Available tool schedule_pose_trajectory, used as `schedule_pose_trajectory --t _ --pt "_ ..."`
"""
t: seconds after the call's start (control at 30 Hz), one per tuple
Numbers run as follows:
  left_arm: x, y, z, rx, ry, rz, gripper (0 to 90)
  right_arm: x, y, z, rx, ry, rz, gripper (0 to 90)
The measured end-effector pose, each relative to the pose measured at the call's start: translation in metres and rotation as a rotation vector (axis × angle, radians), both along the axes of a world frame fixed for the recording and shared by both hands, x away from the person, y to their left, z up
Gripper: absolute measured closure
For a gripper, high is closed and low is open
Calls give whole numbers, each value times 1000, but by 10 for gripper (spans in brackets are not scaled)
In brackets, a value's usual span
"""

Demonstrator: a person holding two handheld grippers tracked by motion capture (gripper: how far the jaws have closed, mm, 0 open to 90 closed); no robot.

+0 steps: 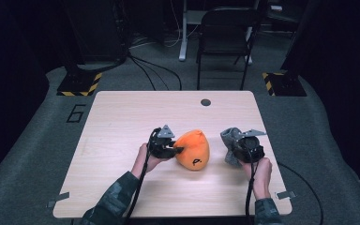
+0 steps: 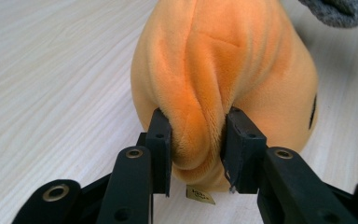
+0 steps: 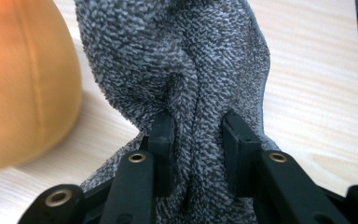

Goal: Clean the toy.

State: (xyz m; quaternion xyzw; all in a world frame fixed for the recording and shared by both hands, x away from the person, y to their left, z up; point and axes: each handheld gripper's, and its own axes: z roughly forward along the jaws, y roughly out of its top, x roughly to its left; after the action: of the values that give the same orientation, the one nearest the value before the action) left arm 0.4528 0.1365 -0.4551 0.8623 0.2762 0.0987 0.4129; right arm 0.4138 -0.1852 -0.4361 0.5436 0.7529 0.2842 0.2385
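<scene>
Nearest the person, the left gripper (image 1: 168,149) has a fold of the orange plush (image 1: 193,149) squeezed between its fingers (image 2: 159,140): the pile bulges around both pads, so the grip is real, though only on a pinch of fabric at the plush's left side. The right gripper (image 1: 242,149) is clamped the same way on a bunched ridge of the grey cloth (image 3: 186,70), its fingers (image 3: 161,140) sunk into the knit.

The plush sits on the counter (image 1: 122,122) between the two hands, just right of the left gripper; the cloth (image 1: 229,140) lies past it, at the right gripper. The two things are near but, from above, apart. The plush's long axis seems to run away from the left fingers, its bulk beyond them, so any lift would probably hang the weight forward off that small fold.

The left gripper view adds a small tag (image 2: 200,195) under the plush and a corner of the cloth (image 2: 340,11) at top right. The right gripper view shows the plush (image 3: 23,84) close at its left.
</scene>
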Motion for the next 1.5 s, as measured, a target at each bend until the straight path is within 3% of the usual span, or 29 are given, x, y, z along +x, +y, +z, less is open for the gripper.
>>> schedule_pose_trajectory --t 0.2,0.43,0.53,0.67,0.7,0.77,0.93,0.97,1.17,1.3,1.5 --pt "11 8 -9 -30 41 61 607 4 -4 -16 -5 35 -6 671" --pt "19 14 -15 -19 37 133 501 10 0 -36 -31 62 -13 634" --pt "21 19 -16 -4 0 187 451 12 1 -44 -46 76 -26 571" --pt "28 28 -22 -32 2 235 398 16 1 -52 -64 83 -30 410" --pt "29 29 -23 -33 1 246 386 15 1 -52 -60 107 -44 386" --pt "30 31 -24 -43 -4 262 363 16 -2 -54 -56 106 -49 341" --pt "32 33 -23 -43 -22 287 288 14 -9 -45 -13 44 -48 163" --pt "32 34 -22 -37 -28 292 238 13 -9 -44 -3 36 -47 147" --pt "30 40 -16 -46 -44 309 166 6 -15 -34 51 0 -22 83" --pt "26 47 -9 -73 -64 322 141 -1 -19 -28 70 -21 -2 53" --pt "12 59 -2 -84 -95 337 53 -16 -31 -21 84 -46 14 23"
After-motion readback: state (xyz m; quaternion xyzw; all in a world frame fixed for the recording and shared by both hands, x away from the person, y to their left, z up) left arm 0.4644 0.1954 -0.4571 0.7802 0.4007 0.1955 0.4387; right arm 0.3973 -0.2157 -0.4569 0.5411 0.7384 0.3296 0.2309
